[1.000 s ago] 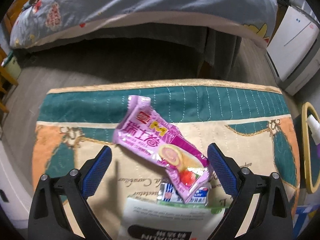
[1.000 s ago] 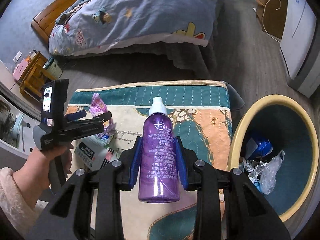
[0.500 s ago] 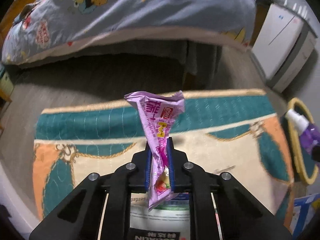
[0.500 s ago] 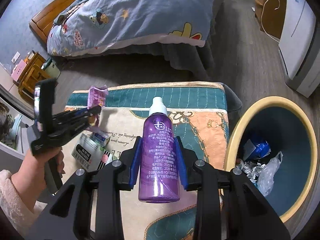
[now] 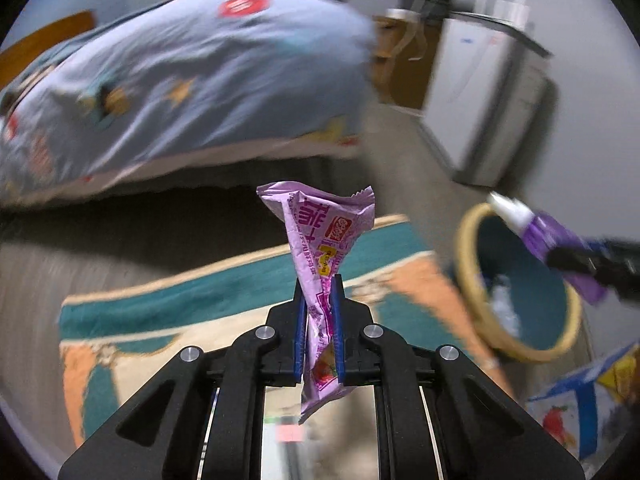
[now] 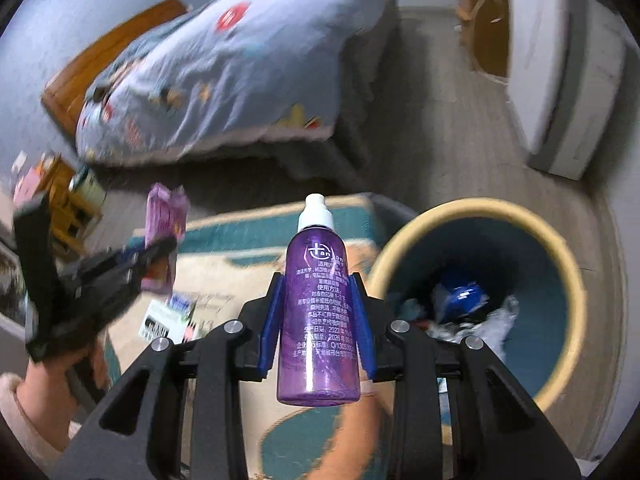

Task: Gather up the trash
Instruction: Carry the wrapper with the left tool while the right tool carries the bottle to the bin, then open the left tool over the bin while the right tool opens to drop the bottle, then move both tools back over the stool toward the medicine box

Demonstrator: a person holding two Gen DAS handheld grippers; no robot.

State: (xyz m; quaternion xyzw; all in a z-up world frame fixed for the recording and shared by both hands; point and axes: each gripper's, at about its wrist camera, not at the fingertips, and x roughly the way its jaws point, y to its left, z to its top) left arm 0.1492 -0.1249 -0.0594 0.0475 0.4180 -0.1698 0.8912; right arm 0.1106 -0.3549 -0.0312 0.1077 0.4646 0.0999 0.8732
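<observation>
My left gripper [image 5: 318, 284] is shut on a pink snack wrapper [image 5: 320, 240] and holds it upright in the air above the rug; it also shows at the left of the right wrist view [image 6: 160, 246]. My right gripper [image 6: 318, 284] is shut on a purple spray bottle [image 6: 318, 312] with a white cap, held just left of the round bin [image 6: 572, 272]. The bin has a tan rim, a teal inside and trash in it. In the left wrist view the bottle [image 5: 552, 236] hangs over the bin's rim [image 5: 466, 240].
A teal, cream and orange rug [image 5: 224, 292] covers the floor. A white box and a small blue packet [image 6: 168, 316] lie on it. A bed with a blue quilt [image 6: 224, 80] stands behind. A white appliance [image 6: 560, 72] is at the right.
My left gripper closed on the pink wrapper, lifted it off the rug and swung right toward the bin. My right gripper with the bottle moved closer to the bin.
</observation>
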